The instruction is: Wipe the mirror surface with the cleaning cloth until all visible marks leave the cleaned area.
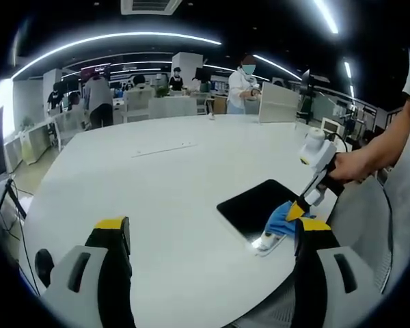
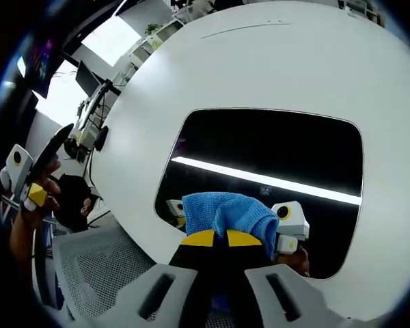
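Note:
The mirror [image 1: 253, 203] is a dark rounded rectangle lying flat on the white table near its right edge. In the right gripper view the mirror [image 2: 273, 154] reflects a bright ceiling strip light. My right gripper [image 2: 222, 238] is shut on a bunched blue cloth [image 2: 225, 210], which it presses onto the mirror's near edge. In the left gripper view the right gripper [image 1: 302, 205] comes in from the right, held by a hand [image 1: 348, 167], with the blue cloth [image 1: 279, 217] under its tip. My left gripper [image 1: 212, 229] hovers over the table with its jaws wide apart and nothing between them.
The round white table [image 1: 157, 191] carries a thin pale strip [image 1: 164, 148] further back. A grey mesh chair [image 2: 89, 266] stands at the table edge by the mirror. Several people [image 1: 242, 85] and desks fill the office behind. A hand holds the left gripper [image 2: 24, 184] off the table's side.

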A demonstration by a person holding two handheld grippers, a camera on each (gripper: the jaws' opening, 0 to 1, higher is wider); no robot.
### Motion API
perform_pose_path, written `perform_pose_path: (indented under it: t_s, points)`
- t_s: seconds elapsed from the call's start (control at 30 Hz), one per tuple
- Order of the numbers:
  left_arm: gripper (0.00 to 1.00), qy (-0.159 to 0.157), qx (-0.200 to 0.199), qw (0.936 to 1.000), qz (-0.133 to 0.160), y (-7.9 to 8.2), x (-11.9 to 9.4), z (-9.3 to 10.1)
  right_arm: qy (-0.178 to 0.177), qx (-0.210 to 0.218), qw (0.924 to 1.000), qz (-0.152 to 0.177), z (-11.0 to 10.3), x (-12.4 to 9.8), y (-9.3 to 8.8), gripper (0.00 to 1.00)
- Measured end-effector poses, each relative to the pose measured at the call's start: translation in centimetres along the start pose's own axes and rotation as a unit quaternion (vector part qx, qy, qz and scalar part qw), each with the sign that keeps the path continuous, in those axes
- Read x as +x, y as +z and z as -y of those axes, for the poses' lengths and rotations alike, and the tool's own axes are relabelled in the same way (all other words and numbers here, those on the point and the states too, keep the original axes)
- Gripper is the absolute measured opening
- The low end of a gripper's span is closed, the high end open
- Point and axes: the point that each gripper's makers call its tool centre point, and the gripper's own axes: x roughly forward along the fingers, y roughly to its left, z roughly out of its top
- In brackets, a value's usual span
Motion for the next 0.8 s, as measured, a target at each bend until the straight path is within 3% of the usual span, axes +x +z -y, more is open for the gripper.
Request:
perform_pose_path:
  t_s: [0.47, 0.8]
  points:
    - [0.99, -0.011, 0.006, 0.9999, -0.002, 0.0, 0.7, 0.5, -0.002, 0.003, 1.0000, -0.004, 0.4, -0.1, -0.1, 0.00]
    - [0.99, -0.008, 0.001, 1.0000, -0.002, -0.3, 0.4, 0.4, -0.008, -0.002, 1.0000, 0.003, 0.8, 0.2, 1.2, 0.00]
